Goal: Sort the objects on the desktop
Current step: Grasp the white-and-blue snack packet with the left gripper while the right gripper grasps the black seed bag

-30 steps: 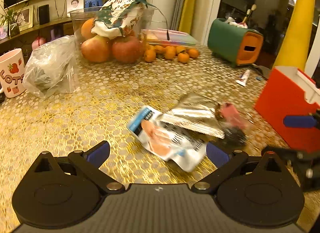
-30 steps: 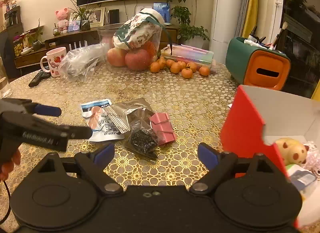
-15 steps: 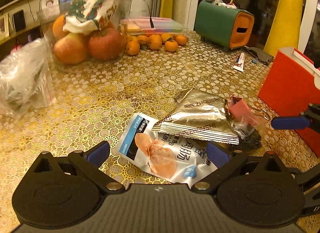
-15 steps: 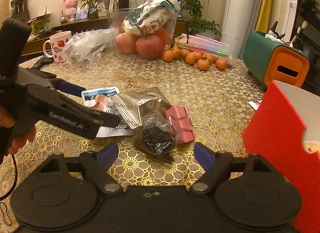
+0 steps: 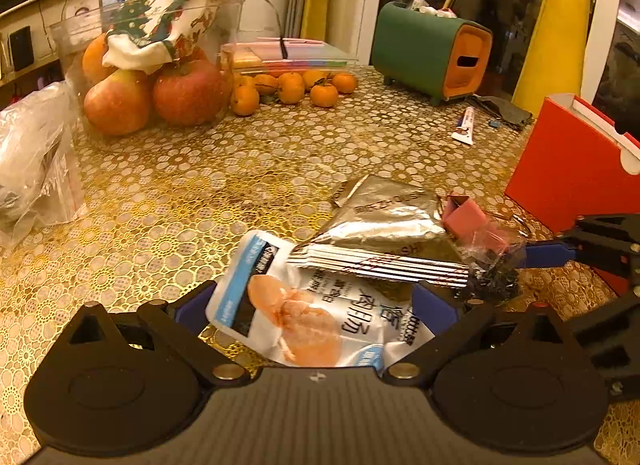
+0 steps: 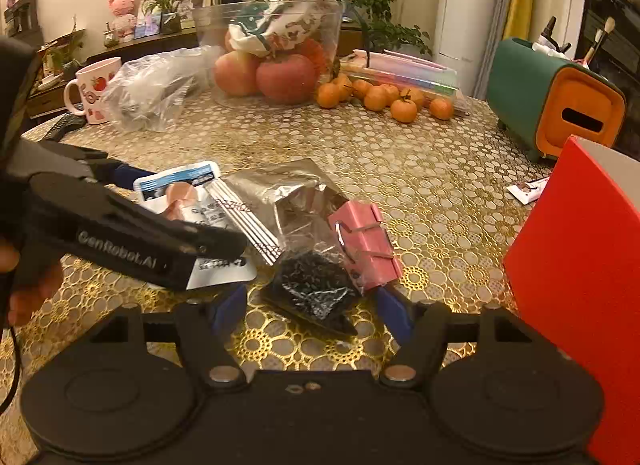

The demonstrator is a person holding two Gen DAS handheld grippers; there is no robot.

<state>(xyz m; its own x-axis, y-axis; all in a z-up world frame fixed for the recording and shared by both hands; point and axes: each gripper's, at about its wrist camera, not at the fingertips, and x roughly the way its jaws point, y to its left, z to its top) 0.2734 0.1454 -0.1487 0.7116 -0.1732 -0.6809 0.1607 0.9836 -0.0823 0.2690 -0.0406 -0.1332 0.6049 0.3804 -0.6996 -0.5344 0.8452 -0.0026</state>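
A round table (image 6: 420, 185) covered with a gold lace-pattern cloth fills both wrist views, with a sideboard and curtains behind it. At the table's centre lies a loose pile: a white snack pouch (image 5: 304, 309) with a blue edge, a silver foil packet (image 5: 384, 225) overlapping it at 2 o'clock, and a clear bag of small black pieces (image 6: 316, 289) lying against pink binder clips (image 6: 366, 241). The left gripper (image 5: 316, 305) is low over the white pouch with its jaws spread wide; the pouch lies between the blue pads, and whether they touch it cannot be told. The right gripper (image 6: 310, 305) has its jaws closing, the bag of black pieces and the near end of the clips between them, the pads not yet pressing. A red box (image 6: 580, 265) stands at 3 o'clock of the pile, well apart from it. Toward 12 o'clock stand a clear bowl of apples (image 6: 276, 69) and loose tangerines (image 6: 384, 97); a green and orange holder (image 6: 556, 93) sits at 2 o'clock, and a mug (image 6: 94, 89) beside a crumpled plastic bag (image 6: 152, 89) at 10 o'clock.
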